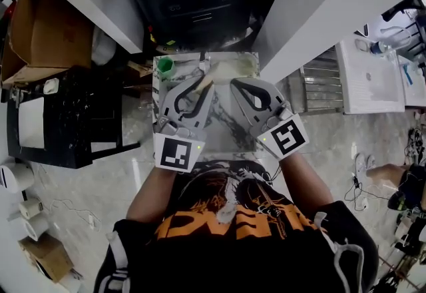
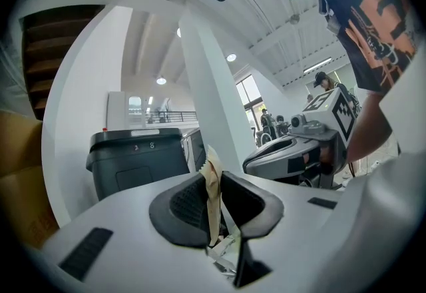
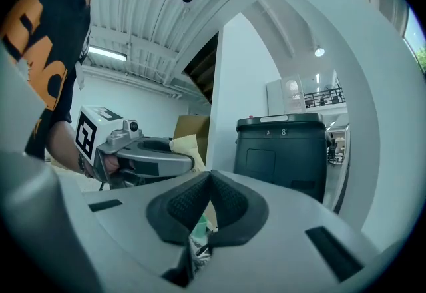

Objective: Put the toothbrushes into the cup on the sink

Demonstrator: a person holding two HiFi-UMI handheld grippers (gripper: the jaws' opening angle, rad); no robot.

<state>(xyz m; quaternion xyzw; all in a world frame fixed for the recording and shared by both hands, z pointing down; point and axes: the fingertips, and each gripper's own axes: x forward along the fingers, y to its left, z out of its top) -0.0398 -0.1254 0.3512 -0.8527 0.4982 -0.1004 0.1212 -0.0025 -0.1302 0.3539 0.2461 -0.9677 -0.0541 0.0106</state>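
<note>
A small green cup (image 1: 165, 66) stands at the far left corner of the marble sink top (image 1: 226, 135). My left gripper (image 1: 202, 88) is shut on a beige paper-wrapped toothbrush (image 1: 208, 76) that sticks out beyond its tips, to the right of the cup. In the left gripper view the wrapper (image 2: 213, 182) is pinched upright between the dark pads of the left gripper (image 2: 214, 200). My right gripper (image 1: 234, 85) hovers close beside it over the sink top. Its pads meet in the right gripper view with nothing seen between them (image 3: 210, 184). The held wrapper (image 3: 184, 146) shows there too.
A black bin (image 3: 285, 152) stands just beyond the sink, flanked by white beams (image 1: 313, 5). A black cabinet (image 1: 73, 118) and cardboard box (image 1: 46, 28) are on the left. A metal rack (image 1: 323, 85) and white table (image 1: 373, 78) are on the right.
</note>
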